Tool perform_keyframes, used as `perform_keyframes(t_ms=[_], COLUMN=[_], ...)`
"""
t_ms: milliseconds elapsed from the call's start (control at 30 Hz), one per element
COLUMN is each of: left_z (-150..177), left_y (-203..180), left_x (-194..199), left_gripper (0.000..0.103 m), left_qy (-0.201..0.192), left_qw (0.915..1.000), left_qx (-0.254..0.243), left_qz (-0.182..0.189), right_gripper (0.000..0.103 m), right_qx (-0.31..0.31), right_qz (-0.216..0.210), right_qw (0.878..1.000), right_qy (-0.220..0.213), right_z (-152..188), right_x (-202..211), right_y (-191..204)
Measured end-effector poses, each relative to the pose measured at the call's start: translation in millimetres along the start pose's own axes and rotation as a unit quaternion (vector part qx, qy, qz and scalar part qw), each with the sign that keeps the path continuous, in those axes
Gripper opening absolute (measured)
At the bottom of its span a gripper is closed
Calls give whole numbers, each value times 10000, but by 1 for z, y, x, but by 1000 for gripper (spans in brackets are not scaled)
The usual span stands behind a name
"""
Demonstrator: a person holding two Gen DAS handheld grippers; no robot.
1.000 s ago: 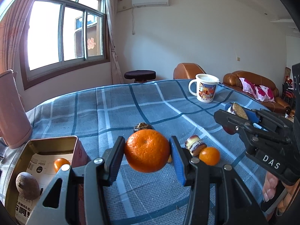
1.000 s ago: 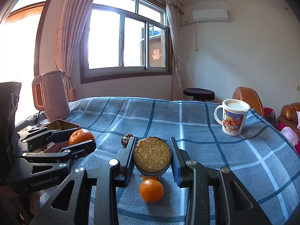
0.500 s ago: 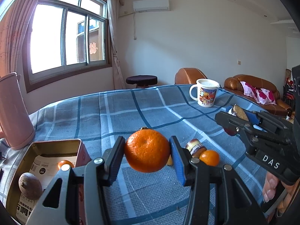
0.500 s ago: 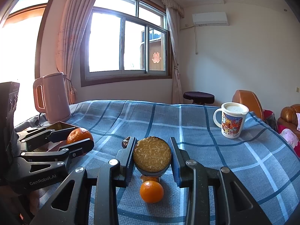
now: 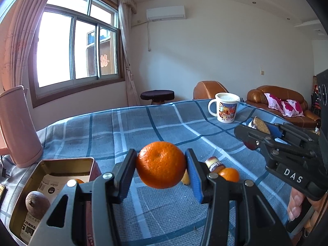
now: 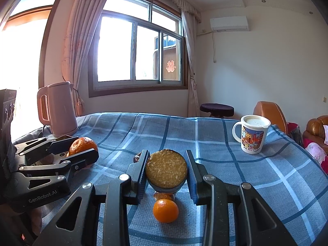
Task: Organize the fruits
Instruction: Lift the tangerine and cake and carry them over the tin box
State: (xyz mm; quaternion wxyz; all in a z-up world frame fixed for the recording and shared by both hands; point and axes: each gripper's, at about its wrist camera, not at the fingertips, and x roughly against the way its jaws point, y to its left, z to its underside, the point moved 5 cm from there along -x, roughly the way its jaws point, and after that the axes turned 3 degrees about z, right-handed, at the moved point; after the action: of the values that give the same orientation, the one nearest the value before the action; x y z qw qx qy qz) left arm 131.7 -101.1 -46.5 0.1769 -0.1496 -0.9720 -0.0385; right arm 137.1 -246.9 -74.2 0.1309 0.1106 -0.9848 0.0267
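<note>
My left gripper [image 5: 161, 161] is shut on a big orange [image 5: 161, 165] and holds it above the blue checked cloth, just right of an open gold tin [image 5: 61, 161]. Inside the tin lie a brown fruit [image 5: 38, 204] and a small orange [image 5: 79, 181]. My right gripper [image 6: 166, 164] is shut on a round crumb-topped cake [image 6: 166, 171], above a small orange [image 6: 166, 210] that lies on the cloth. In the left wrist view, that small orange [image 5: 229, 174] sits beside a wrapped snack [image 5: 214, 164]. In the right wrist view, the left gripper [image 6: 82, 149] stands at the left with its orange [image 6: 82, 145].
A pink kettle [image 6: 59, 108] stands at the table's far left behind the tin. A lidded cartoon mug [image 6: 253, 134] stands at the far right. A dark small item [image 6: 137, 158] lies behind the right gripper's left finger. A person's fingers [image 5: 295, 207] grip the right tool.
The left gripper has tipped up a little with the orange still held, so the table sits lower in its view. The right gripper and its cake have stayed put.
</note>
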Motion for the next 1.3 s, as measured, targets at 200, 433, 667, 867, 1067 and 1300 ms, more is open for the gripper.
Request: perform_keyframes(t_ms=[200,433,667,867,1067,1300], left_z=[0,-1,-1,1,1,0], left_y=[1,2,6,12,21,33], left_x=[5,9,13,18,25,33], left_gripper=[50,50,50,50,50,50], left_qy=[-127,-209,-263,-253,-272,-287], left_qw=[9999,9997,9994,9993,9989,9983], left_qx=[4,-3,-45,-19,31,104], left_qz=[-65,-116,-223,-288,-369,-490], right_gripper=[36,36,36,36,36,36], right_qx=[36,105,254,315,388,456], right_qz=[48,102,63,-91,-255,-483], right_qw=[9999,9997,9994,9993,9988,9976], right_qy=[-119,-197,-226,-172,-172,-184], right_z=[-2,-3,-3,-3,-6,-15], right_x=[5,7,9,7,8,12], right_y=[2,4,12,22,35,51])
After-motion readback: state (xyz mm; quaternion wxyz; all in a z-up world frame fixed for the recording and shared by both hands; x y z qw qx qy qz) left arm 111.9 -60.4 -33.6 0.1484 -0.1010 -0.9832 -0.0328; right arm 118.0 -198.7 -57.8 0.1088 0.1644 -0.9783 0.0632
